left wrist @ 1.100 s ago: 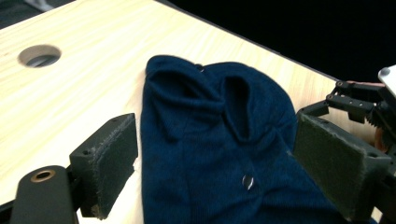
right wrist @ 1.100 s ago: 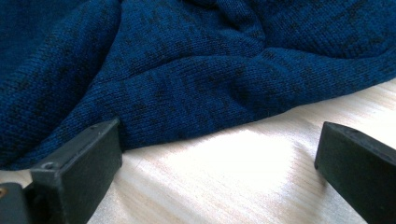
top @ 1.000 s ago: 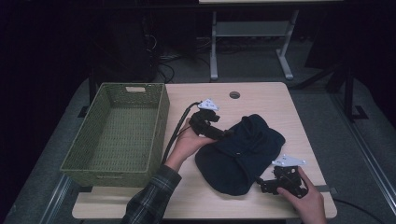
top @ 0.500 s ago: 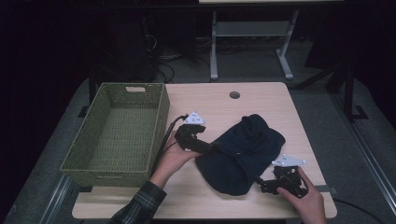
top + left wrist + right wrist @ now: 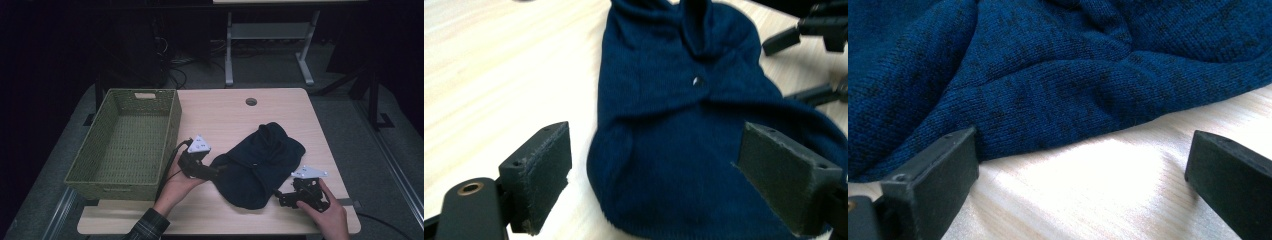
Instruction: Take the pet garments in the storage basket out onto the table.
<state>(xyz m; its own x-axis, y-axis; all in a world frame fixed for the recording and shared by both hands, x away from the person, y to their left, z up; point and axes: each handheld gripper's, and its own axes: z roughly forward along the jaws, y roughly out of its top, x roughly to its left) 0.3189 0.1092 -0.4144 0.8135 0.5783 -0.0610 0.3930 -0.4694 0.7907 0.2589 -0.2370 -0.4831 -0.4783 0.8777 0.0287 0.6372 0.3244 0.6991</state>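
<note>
The jaws of both grippers stand wide apart and hold nothing: in the left gripper view the two black pads frame the near end of the dark blue knitted garment with bare wood under the left pad, and in the right gripper view the pads sit low over the surface with the hem of the knit just beyond them. What has changed in the last second is the left gripper: it was further up the surface, at the top left side of the garment, and it has come down and back toward the person, so now it points at the lower left edge of the cloth, very near it or perhaps just touching. The right gripper has kept its place at the lower right edge, just beside the fabric. The garment itself lies crumpled in the middle-right of the wooden surface, well apart from the green woven basket, which stands empty at the left. To my eye this means the person is preparing a grasp from two sides, one gripper at each lower corner, probably to lift or fold the garment and later bring it toward the basket; no grip is made yet, so the real work is not begun
</note>
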